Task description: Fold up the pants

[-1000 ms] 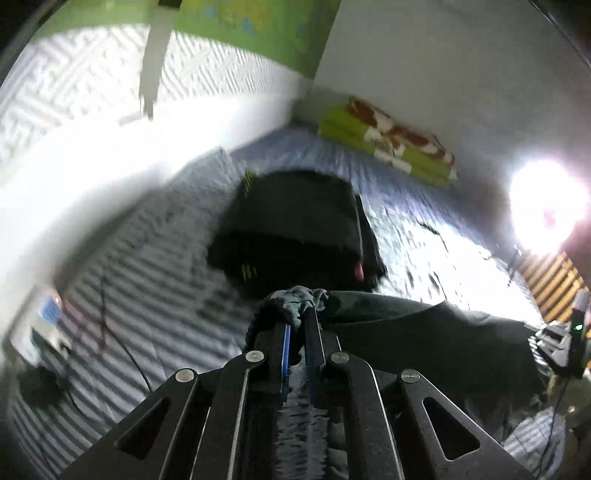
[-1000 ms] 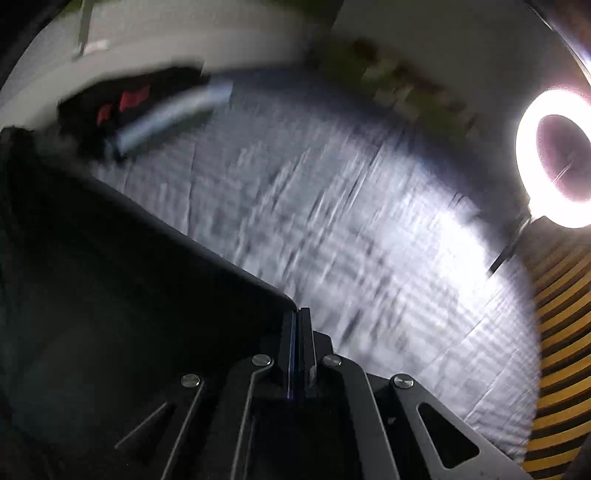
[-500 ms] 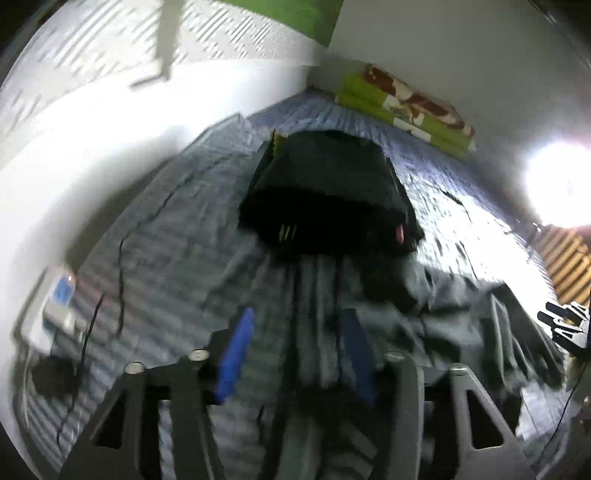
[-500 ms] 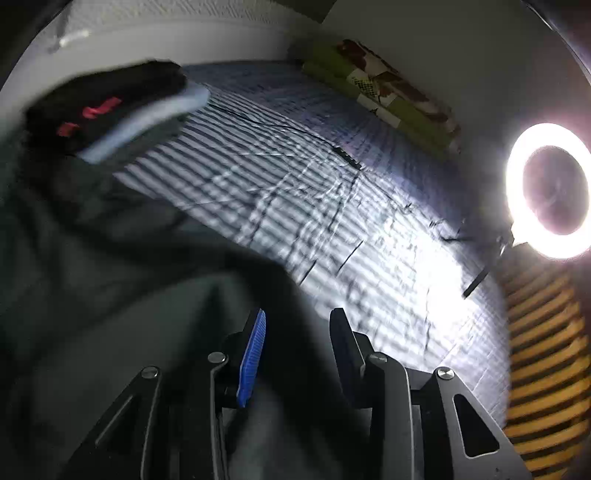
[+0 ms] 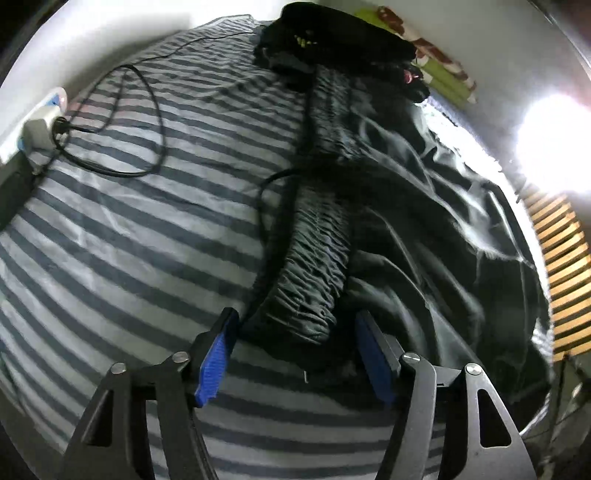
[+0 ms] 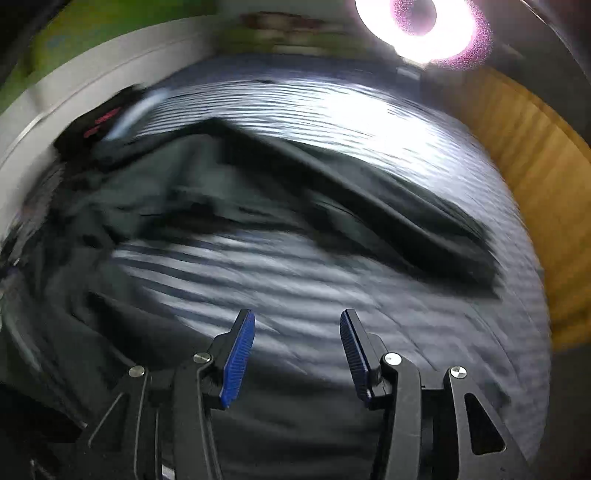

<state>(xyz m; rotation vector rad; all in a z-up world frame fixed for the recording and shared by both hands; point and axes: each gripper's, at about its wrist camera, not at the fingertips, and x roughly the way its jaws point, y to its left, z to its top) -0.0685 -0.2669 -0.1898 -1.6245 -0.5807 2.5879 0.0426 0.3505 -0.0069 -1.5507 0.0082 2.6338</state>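
1. Pants (image 5: pixel 424 206) of dark, thin cloth are seen spread and rumpled on a striped bed sheet (image 5: pixel 129 229), with the gathered elastic waistband (image 5: pixel 314 273) lying nearest the left gripper (image 5: pixel 299 350).
2. Softness and lightness are judged from the many creases: the cloth is expected to drape, slide over itself and bunch, so no edge can be relied on to stay straight once lifted.
3. The waistband is judged the firmest place to be gripped, since its ribbed thickness gives the pads something to bite; a corner of it at each side would suit a fold.
4. The left gripper's jaws are closing but are seen still apart, with the waistband end lying between the blue pads (image 5: pixel 216 354) and not yet pressed.
5. The right gripper (image 6: pixel 297 347) is shown with jaws opening and nothing between them, over bare sheet in a heavily blurred view, with a dark fold of the pants (image 6: pixel 332 199) beyond it.
6. One pair of pants is counted, two grippers, one dark pile of other clothes (image 5: pixel 343 40) at the far end, one looped black cable (image 5: pixel 140 122), one ring light (image 6: pixel 417 26).
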